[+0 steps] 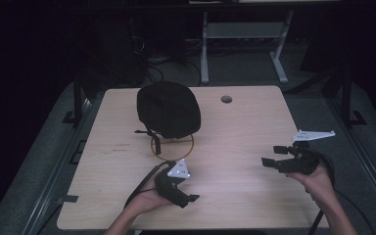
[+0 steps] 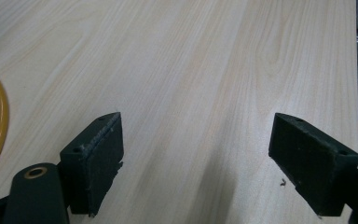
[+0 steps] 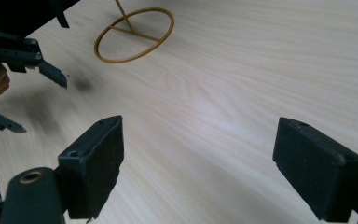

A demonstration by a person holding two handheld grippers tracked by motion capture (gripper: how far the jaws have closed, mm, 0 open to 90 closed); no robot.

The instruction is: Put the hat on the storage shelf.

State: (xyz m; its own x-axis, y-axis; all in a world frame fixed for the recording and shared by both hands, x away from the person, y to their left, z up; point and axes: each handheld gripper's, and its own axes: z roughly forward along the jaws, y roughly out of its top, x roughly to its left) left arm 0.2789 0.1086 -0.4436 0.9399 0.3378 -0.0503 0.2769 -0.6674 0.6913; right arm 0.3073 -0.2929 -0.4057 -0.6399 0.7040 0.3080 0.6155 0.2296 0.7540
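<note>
On the pale wooden tabletop [image 1: 240,142] sat a black cap [image 1: 169,108], toward the far side and a little left of the middle. Just in front of it, partly under its near edge, lay a thin yellow ring [image 1: 188,148], with a dark strap from the cap crossing it.

The person's left hand [image 1: 144,198] rested near the front edge, holding the left tongs [image 1: 188,199] low over the wood and aimed off to the right. In the left gripper view its two black jaws stood wide apart with bare wood grain between them, gripping nothing, and a curve of the ring showed at the left border.

The right hand [image 1: 318,175] held the right tongs [image 1: 270,156] near the right edge, pointed left. Its jaws were likewise spread wide and empty. In the right gripper view the ring [image 3: 135,35] lay well ahead, and the other tongs showed at the far left.

A small round hole [image 1: 226,99] marked the far part of the tabletop.
</note>
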